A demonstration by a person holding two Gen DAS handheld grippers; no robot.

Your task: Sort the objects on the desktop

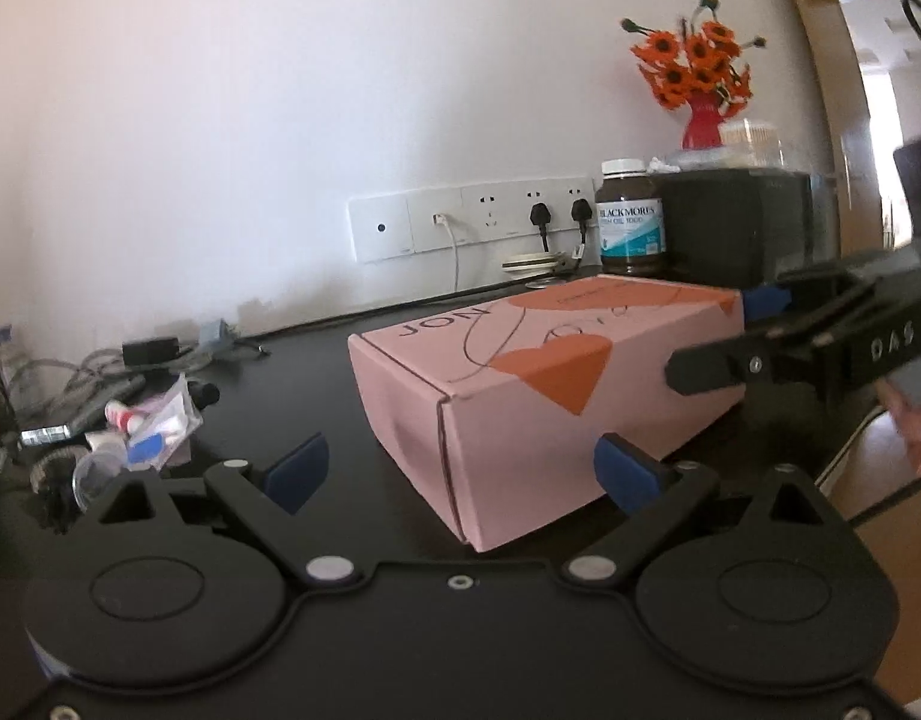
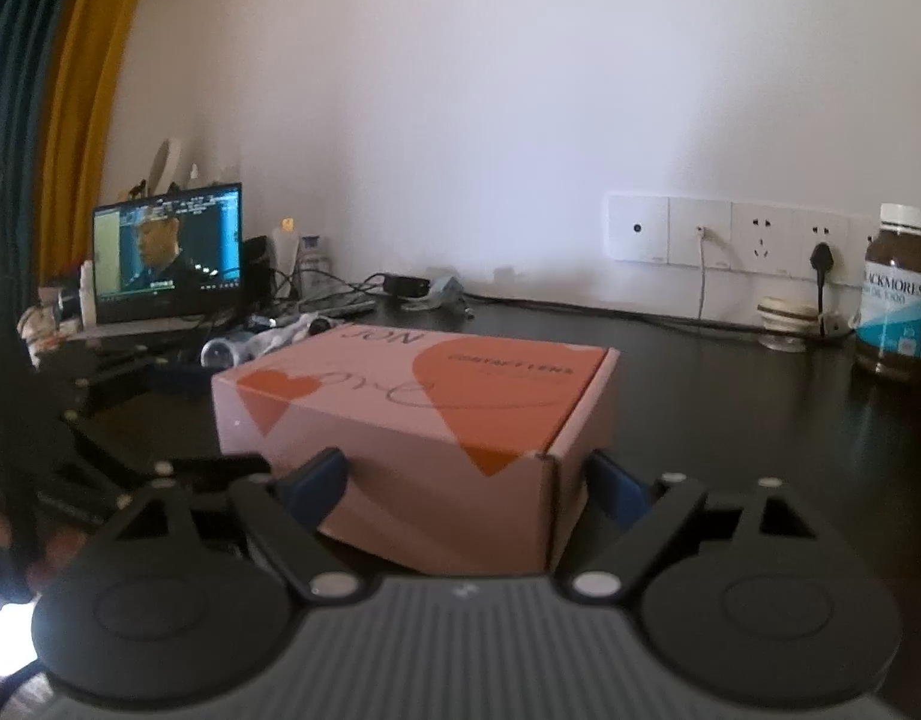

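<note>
box (image 1: pixel 538 396): pink cardboard, orange hearts, lid shut, flat on black desk (image 1: pixel 316 360); centre of both views, contents hidden.
left gripper (image 1: pixel 463 471): jaws spread, nothing clamped; right blue pad at 5 o'clock against the box's near side, left pad at 7 o'clock off the box corner, clear of it.
right gripper (image 2: pixel 469 489): straddles the box's short end, blue pads at 7 and 5 o'clock just beside the two side walls; firm squeeze not visible, so reads as released. Seen from the left wrist at 3 o'clock, one finger across the box's side.
step in hand: likely squaring up a two-sided hold on the box before shifting it.
how to do well: centre the left jaws on the near end before closing; keep pads low and flat on the walls, not on the lid flap seam; squeeze lightly, cardboard likely dents; lift level with both ends together.
watch out: brown pill bottle (image 2: pixel 898 300) at 2 o'clock from the box, loose clutter (image 1: pixel 136 426) at 9 o'clock; keep the path between them.
pill bottle: white cap on, dark fill, level hard to tell.
red vase (image 1: pixel 703 126): at 1 o'clock, holds orange flowers (image 1: pixel 694 60).
dark bin (image 1: pixel 730 222): beside the bottle, clear tub on top, contents unclear.
</note>
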